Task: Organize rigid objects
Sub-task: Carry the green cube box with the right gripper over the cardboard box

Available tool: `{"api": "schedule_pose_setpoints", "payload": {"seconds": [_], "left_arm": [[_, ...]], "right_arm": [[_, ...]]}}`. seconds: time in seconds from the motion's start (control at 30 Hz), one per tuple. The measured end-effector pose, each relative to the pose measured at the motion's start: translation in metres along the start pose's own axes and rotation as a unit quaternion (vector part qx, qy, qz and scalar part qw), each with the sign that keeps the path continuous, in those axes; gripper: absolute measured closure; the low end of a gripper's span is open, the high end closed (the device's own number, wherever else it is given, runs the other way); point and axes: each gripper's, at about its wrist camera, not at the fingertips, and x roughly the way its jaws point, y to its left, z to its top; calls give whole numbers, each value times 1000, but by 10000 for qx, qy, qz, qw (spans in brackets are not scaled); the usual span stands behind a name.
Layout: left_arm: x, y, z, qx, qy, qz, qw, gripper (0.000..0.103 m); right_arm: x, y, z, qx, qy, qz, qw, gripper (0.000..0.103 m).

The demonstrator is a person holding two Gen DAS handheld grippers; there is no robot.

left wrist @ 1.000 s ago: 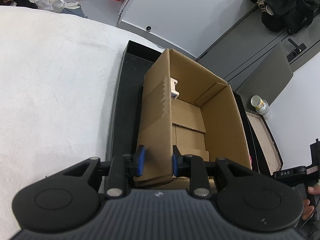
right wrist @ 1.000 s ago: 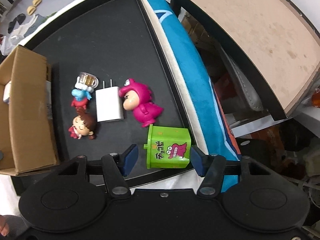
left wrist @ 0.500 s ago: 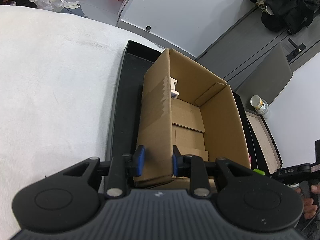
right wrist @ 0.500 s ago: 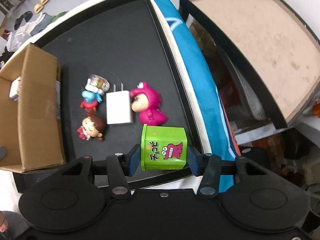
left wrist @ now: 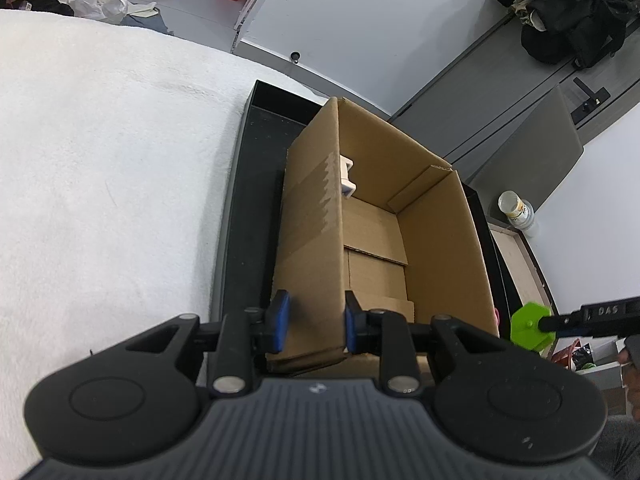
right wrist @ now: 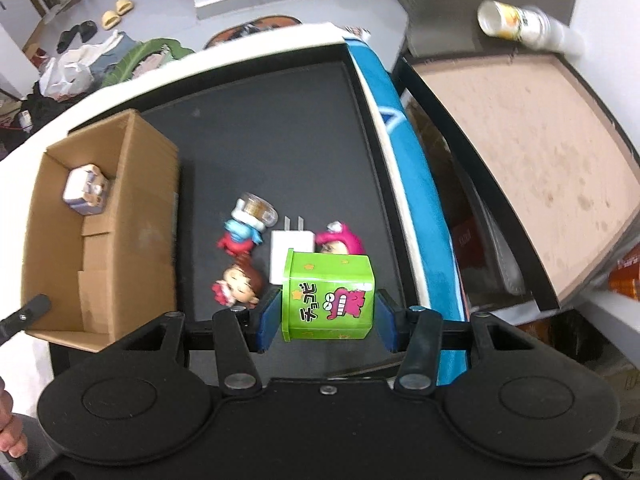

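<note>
Right wrist view: right gripper (right wrist: 327,310) clamps the green box (right wrist: 329,294) between its blue pads, held above the black tray (right wrist: 280,128). Below it lie a white charger (right wrist: 285,248), pink figure (right wrist: 340,240) and two small dolls. Left wrist view: left gripper (left wrist: 313,327) straddles the cardboard box (left wrist: 312,240) wall, pads close on either side; contact unclear.

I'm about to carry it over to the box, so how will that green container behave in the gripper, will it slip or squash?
The green container looks like stiff, glossy plastic, so probably no squashing, though it might slide a little. Its flat sides suit the right gripper. It seems hollow, likely light.
</note>
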Motion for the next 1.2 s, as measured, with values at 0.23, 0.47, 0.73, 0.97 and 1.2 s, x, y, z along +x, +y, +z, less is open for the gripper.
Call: {"api": "schedule_pose_setpoints", "payload": {"seconds": [0.23, 0.47, 0.73, 0.97, 1.2], "left_arm": [[0, 0, 0, -5, 1, -5, 10000, 78], [-1, 0, 0, -6, 1, -9, 10000, 78], [-2, 0, -1, -10, 2, -19, 10000, 78], [-4, -1, -1, -9, 0, -36, 10000, 78], [-4, 1, -1, -27, 5, -55, 10000, 78]], "right_arm": [[-20, 27, 10, -260, -229, 107, 9993, 55], [-36, 49, 19, -438, -427, 161, 9980, 55], [-48, 73, 28, -634, -592, 217, 9960, 55], [-51, 100, 34, -836, -680, 263, 9938, 55], [-47, 124, 38, -1020, -693, 283, 9920, 54]]}}
